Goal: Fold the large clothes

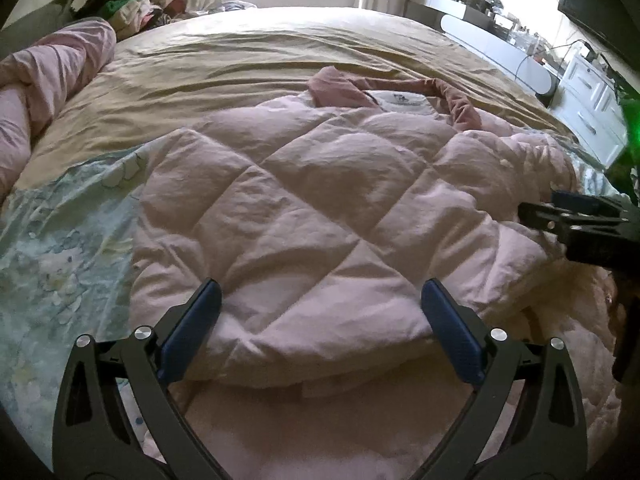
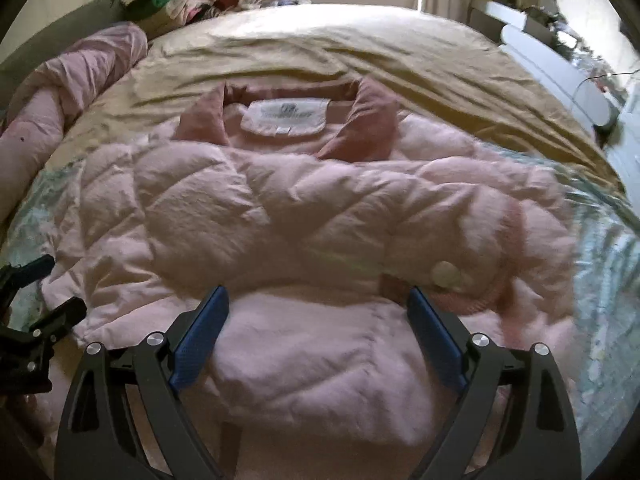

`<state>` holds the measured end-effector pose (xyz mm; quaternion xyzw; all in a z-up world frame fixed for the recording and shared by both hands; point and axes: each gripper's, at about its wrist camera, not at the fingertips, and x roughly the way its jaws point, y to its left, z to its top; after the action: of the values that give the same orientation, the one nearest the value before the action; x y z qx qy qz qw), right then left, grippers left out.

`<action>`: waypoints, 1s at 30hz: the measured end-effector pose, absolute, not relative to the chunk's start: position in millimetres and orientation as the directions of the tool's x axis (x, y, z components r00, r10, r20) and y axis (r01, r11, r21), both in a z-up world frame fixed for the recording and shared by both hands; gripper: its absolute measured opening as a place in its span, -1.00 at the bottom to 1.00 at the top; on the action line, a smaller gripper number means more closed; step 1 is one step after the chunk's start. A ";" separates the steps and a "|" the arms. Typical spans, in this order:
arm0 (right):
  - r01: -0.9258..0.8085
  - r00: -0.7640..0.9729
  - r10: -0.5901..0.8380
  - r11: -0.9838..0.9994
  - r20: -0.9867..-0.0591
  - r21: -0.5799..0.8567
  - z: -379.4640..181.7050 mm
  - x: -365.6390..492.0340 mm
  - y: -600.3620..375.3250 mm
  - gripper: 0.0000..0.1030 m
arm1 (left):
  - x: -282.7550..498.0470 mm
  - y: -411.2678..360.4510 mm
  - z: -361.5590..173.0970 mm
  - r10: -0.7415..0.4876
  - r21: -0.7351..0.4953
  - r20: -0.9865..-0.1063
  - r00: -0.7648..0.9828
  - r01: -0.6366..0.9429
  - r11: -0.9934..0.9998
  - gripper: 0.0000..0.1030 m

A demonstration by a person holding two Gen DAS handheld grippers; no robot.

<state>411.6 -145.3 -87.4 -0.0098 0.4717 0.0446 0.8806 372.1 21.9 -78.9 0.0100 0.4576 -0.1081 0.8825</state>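
A pale pink quilted jacket (image 1: 304,208) lies spread on the bed, collar and white label (image 1: 402,101) at the far end. It also fills the right wrist view (image 2: 280,216), with its darker pink collar (image 2: 360,120) and a round button (image 2: 444,274) on a sleeve folded across the body. My left gripper (image 1: 320,300) is open, its blue pads over the jacket's near hem. My right gripper (image 2: 318,306) is open above the jacket's lower part. Each gripper shows at the other view's edge: the right gripper (image 1: 560,220) and the left gripper (image 2: 36,296).
The bed has a tan sheet (image 1: 280,48) and a pale floral cover (image 1: 60,240) at the left. A rolled pink duvet (image 1: 48,76) lies along the left edge. A heap of clothes (image 1: 132,4) sits far left. White drawers (image 1: 592,100) stand at the right.
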 end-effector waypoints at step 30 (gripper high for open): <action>-0.053 0.767 0.028 0.998 -0.641 -0.021 12.5 275.4 -166.0 0.92 | 286.8 32.3 8.7 -0.169 -0.081 -0.713 0.680 0.160 0.984 0.82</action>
<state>275.4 -166.0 12.5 -0.0188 0.3407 0.0216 0.9398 286.8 32.3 8.7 -0.0061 0.3895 -0.0897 0.9166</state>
